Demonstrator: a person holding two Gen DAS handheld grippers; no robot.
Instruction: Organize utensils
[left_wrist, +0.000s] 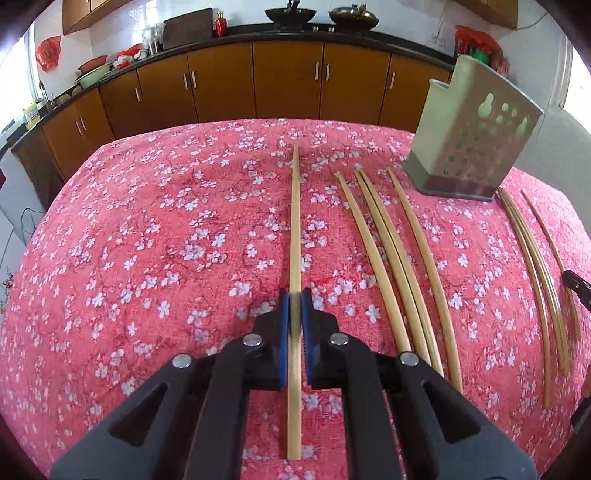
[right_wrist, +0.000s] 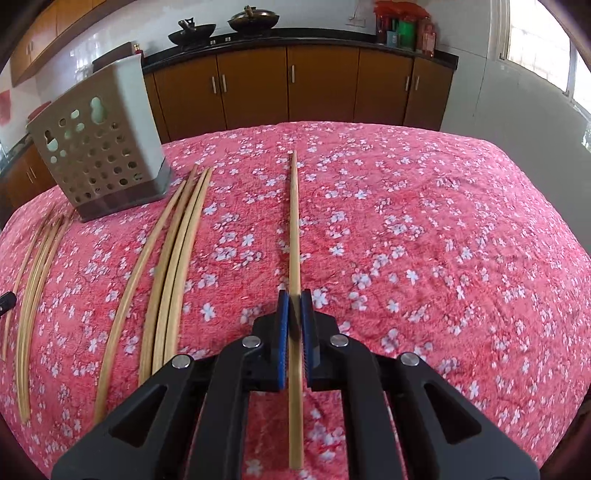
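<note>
In the left wrist view my left gripper (left_wrist: 295, 306) is shut on one bamboo chopstick (left_wrist: 294, 221), which runs straight ahead between the blue pads. Several more chopsticks (left_wrist: 402, 258) lie side by side on the cloth to its right. The perforated beige utensil holder (left_wrist: 476, 147) stands at the far right. In the right wrist view my right gripper (right_wrist: 294, 306) is likewise shut on a single chopstick (right_wrist: 294, 221). Loose chopsticks (right_wrist: 177, 266) lie to its left, with the holder (right_wrist: 99, 155) behind them.
A pink floral cloth (left_wrist: 147, 240) covers the table. Another group of chopsticks (left_wrist: 535, 266) lies right of the holder, seen also as chopsticks (right_wrist: 37, 288) at the right wrist view's left edge. Brown kitchen cabinets (right_wrist: 325, 85) and a dark counter stand beyond the table.
</note>
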